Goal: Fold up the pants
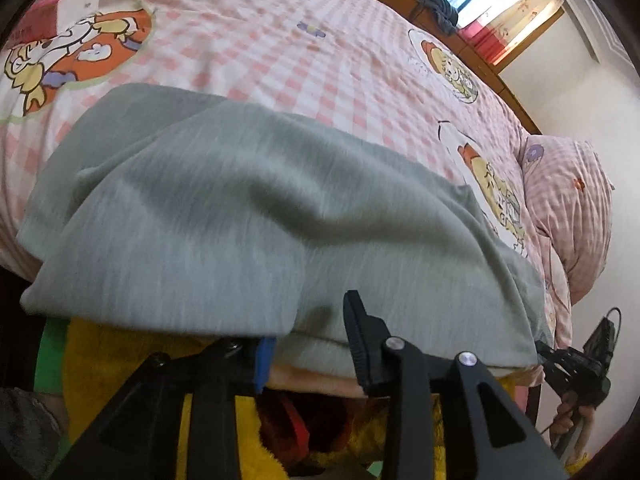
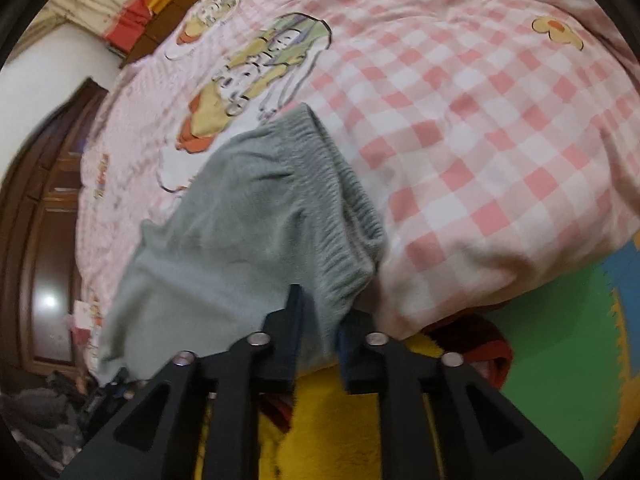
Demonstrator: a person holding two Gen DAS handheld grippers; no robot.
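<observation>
- One pair of grey pants [image 1: 224, 216] fills the middle of both frames, draped over the near edge of the pink checked bed [image 1: 280, 52]; their legs' ends are hard to make out
- Your left gripper [image 1: 308, 332] holds the fabric edge, one finger hidden beneath it
- Your right gripper [image 2: 320, 320] pinches the elastic waistband [image 2: 344, 216]
- One pillow [image 1: 568, 216] sits at right

Grey pants [image 1: 224, 216] on pink-checked bed [image 1: 280, 52]

Grey pants [image 1: 224, 208] lie rumpled on the bed edge (elastic waistband [image 2: 344, 216] gathered).
</observation>
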